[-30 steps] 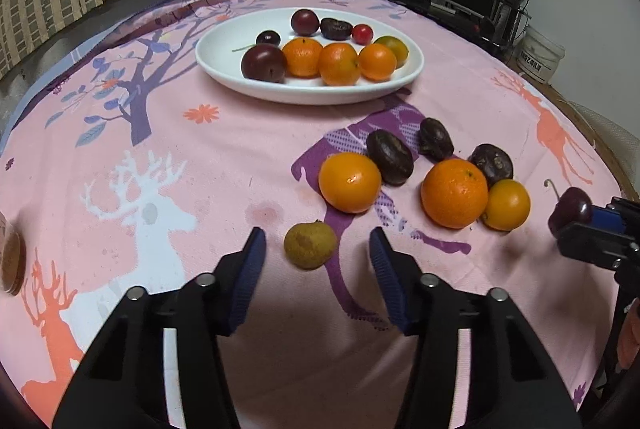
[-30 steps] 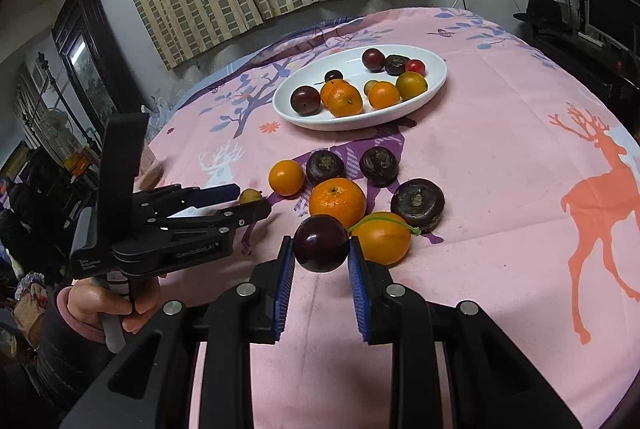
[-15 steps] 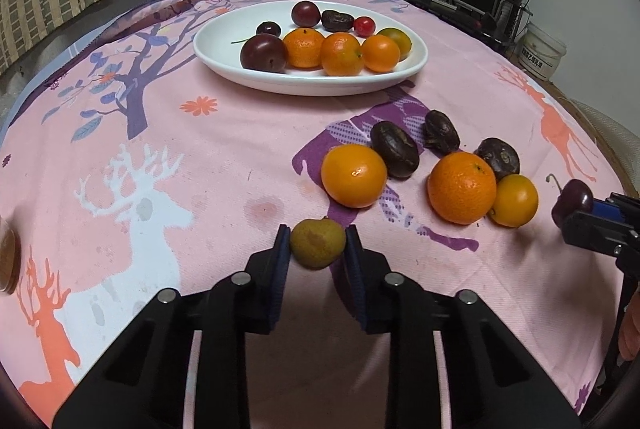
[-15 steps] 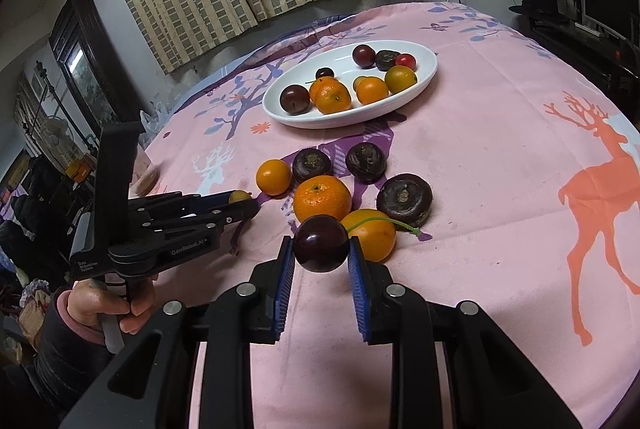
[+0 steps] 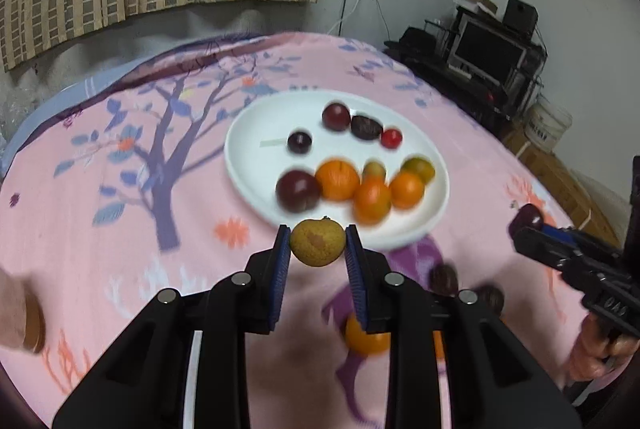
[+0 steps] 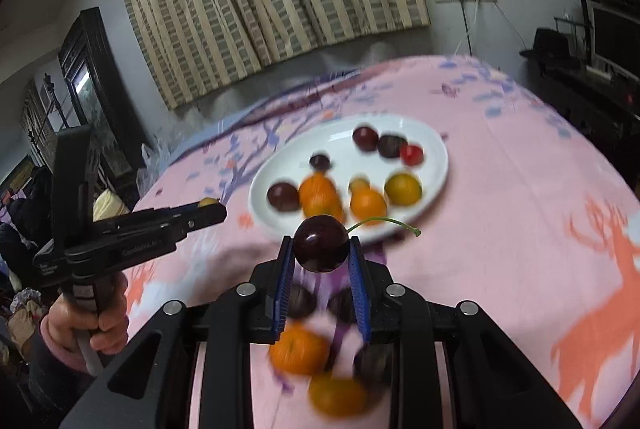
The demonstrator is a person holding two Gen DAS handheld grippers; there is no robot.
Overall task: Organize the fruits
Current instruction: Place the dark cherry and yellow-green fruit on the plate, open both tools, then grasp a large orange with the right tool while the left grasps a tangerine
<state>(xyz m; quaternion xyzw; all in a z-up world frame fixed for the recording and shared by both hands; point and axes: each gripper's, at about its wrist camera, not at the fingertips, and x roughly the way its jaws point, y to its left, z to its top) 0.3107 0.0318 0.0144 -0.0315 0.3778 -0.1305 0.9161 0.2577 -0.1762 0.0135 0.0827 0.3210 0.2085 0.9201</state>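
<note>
Yellow-brown round fruit (image 5: 317,242) now clamped in your left tool (image 5: 318,249), lifted | right tool (image 6: 321,253) grips dark cherry (image 6: 320,248) | white plate (image 5: 248,133) next

— Where do the two lifted fruits sit?
— The small yellow-brown fruit (image 5: 317,242) is mid-frame in the left wrist view; the dark cherry (image 6: 320,243), green stem trailing right, mid-frame in the right.
— The rest?
— The white plate (image 5: 256,125) above centre holds blurred oranges (image 5: 338,179) and plums (image 5: 298,190); more lie low in frame.
</note>
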